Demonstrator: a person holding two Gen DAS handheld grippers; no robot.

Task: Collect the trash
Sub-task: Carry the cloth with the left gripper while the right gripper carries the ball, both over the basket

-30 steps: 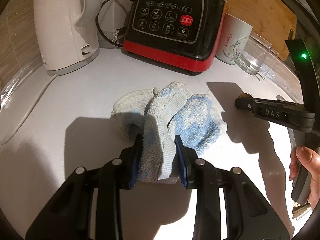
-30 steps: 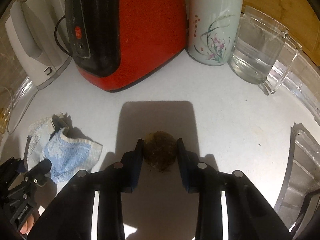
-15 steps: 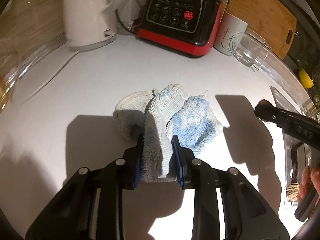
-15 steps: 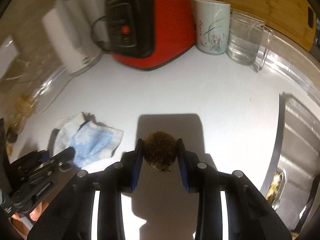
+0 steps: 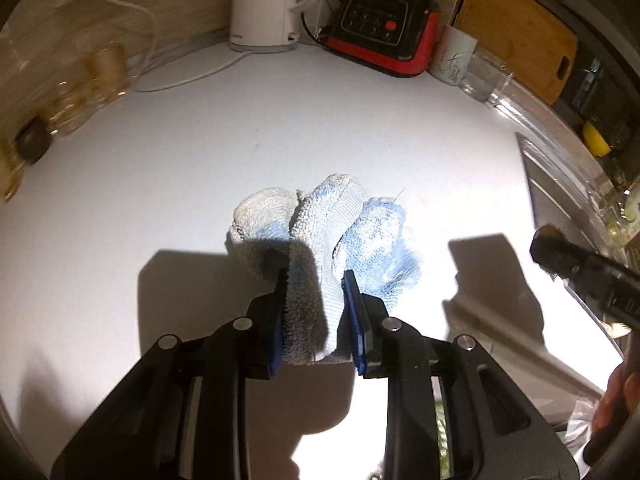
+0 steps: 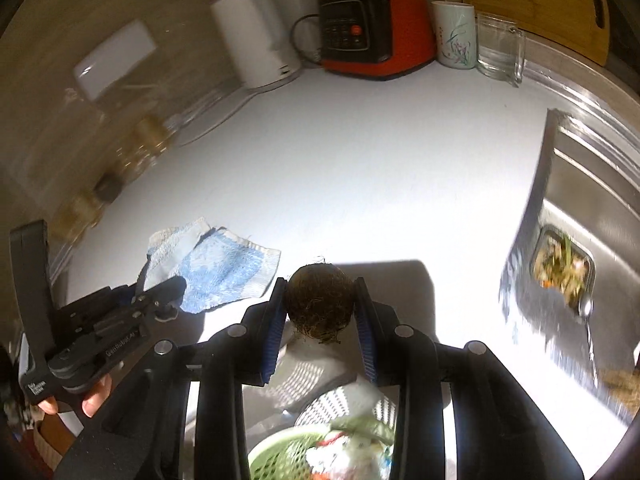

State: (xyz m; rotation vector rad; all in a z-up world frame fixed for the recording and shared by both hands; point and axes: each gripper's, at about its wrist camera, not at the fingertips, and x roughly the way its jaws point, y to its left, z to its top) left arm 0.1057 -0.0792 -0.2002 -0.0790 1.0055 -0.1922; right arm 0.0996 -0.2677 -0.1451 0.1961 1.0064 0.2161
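A crumpled blue-and-white cloth (image 5: 332,216) is pinched between the blue pads of my left gripper (image 5: 314,280), which is shut on it over the white counter (image 5: 280,140). In the right wrist view the same cloth (image 6: 216,264) spreads out ahead of the left gripper (image 6: 160,292). My right gripper (image 6: 320,282) is shut on a brown hairy ball (image 6: 320,304), held above the counter's front edge. The left wrist view shows the right gripper's tip (image 5: 548,248) at the far right. A green mesh basket (image 6: 276,452) with rubbish in it sits below the right gripper.
Along the back wall stand a white kettle (image 5: 264,4), a red-and-black blender base (image 5: 384,28), a flowered mug (image 6: 454,36), a glass jug (image 6: 500,48) and a wooden cutting board (image 5: 516,32). A steel sink (image 6: 580,184) with food scraps in its strainer (image 6: 564,272) lies on the right. Blurred jars (image 5: 80,84) stand at the left.
Both grippers have pulled back and up from the appliances toward the counter's front, each keeping its load. The sink strainer and green basket have come into the right wrist view.
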